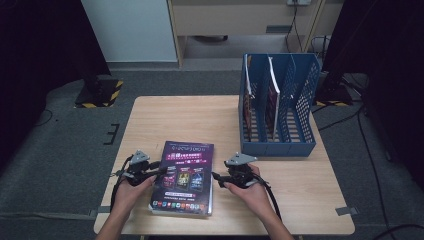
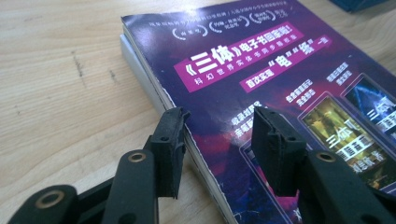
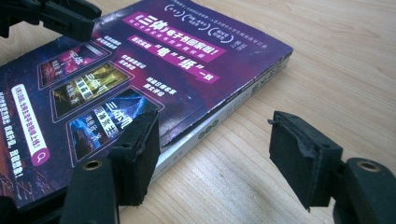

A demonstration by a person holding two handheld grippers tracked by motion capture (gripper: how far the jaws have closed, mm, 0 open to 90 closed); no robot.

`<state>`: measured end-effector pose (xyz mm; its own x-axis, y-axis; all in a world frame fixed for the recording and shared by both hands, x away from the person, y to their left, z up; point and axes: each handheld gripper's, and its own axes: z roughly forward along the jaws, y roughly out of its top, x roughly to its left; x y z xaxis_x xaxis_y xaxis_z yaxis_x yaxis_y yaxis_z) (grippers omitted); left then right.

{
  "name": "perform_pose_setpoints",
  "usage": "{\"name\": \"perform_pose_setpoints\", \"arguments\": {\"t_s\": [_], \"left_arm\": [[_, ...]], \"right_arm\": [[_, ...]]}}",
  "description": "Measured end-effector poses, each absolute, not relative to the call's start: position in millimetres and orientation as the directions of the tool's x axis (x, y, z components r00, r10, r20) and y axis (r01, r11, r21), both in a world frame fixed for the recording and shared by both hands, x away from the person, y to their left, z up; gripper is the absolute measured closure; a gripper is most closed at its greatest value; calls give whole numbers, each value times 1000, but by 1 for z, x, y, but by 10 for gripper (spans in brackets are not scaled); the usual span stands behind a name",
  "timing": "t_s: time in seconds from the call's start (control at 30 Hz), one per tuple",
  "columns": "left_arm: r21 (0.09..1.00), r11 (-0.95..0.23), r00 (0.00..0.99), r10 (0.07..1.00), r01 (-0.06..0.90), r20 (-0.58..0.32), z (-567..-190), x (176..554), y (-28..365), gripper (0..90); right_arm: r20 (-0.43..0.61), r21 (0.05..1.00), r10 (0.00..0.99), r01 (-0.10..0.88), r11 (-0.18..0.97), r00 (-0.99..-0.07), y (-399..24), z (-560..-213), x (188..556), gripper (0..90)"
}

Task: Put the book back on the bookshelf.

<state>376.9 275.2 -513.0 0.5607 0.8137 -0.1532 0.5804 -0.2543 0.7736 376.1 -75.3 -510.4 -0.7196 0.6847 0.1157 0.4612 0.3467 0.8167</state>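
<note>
Purple book [image 1: 186,176] flat on table [image 1: 165,115], left tool [image 2: 219,140] and right tool [image 3: 219,154] both gaping (gripping nothing), near corner cropped.

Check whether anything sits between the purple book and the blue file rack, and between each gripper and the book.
Nothing visible does. Bare table lies between the purple book and the blue file rack. The left gripper and right gripper already stand open at the book's two side edges, jaws astride them.
</note>
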Motion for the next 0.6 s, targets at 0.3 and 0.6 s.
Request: {"name": "perform_pose_setpoints", "arguments": {"t_s": [0.3,0.6], "left_arm": [[766,-335,600,796,548,-81,-515,379,258,525],[769,-347,603,795,537,-62,-515,377,256,502]], "right_arm": [[130,802,678,479,358,-724,-73,-515,377,292],[220,775,654,537,334,-724,-66,-522,380,190]]}}
